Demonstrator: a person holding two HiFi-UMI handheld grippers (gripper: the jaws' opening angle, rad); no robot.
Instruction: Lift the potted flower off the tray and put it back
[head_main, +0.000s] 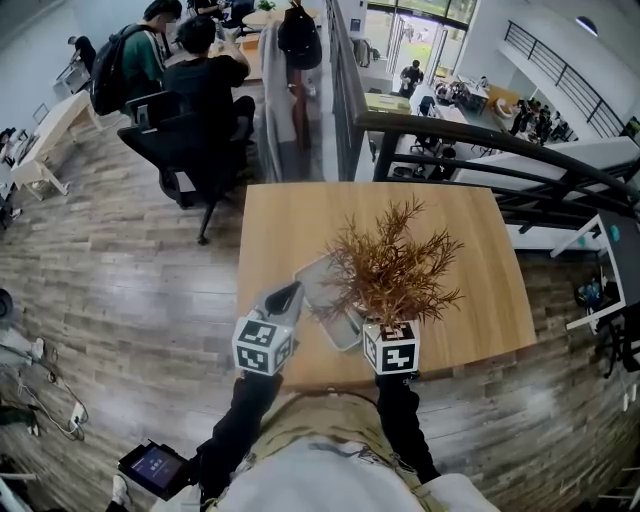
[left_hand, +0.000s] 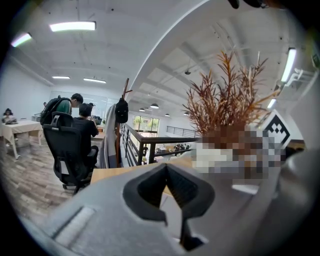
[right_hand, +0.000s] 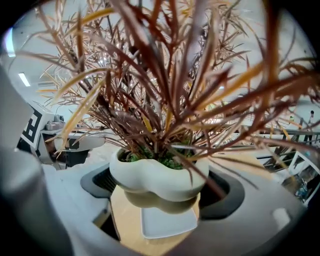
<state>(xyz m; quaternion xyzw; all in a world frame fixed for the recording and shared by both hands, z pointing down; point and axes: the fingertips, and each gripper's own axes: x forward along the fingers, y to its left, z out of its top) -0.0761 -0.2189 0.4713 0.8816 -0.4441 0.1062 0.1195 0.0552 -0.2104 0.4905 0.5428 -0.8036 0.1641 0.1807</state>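
A white pot with dry rust-brown foliage sits between the jaws of my right gripper, which is shut on it. In the right gripper view the pot hangs a little above the pale grey tray, apart from it. The tray lies on the wooden table near its front edge, partly hidden by the foliage. My left gripper is beside the tray's left end, and in its own view the left gripper is shut with nothing in it. The right gripper is under the leaves.
Two people sit at office chairs beyond the table's far left. A coat stand and a dark railing run behind and to the right. The table's front edge is close to my body.
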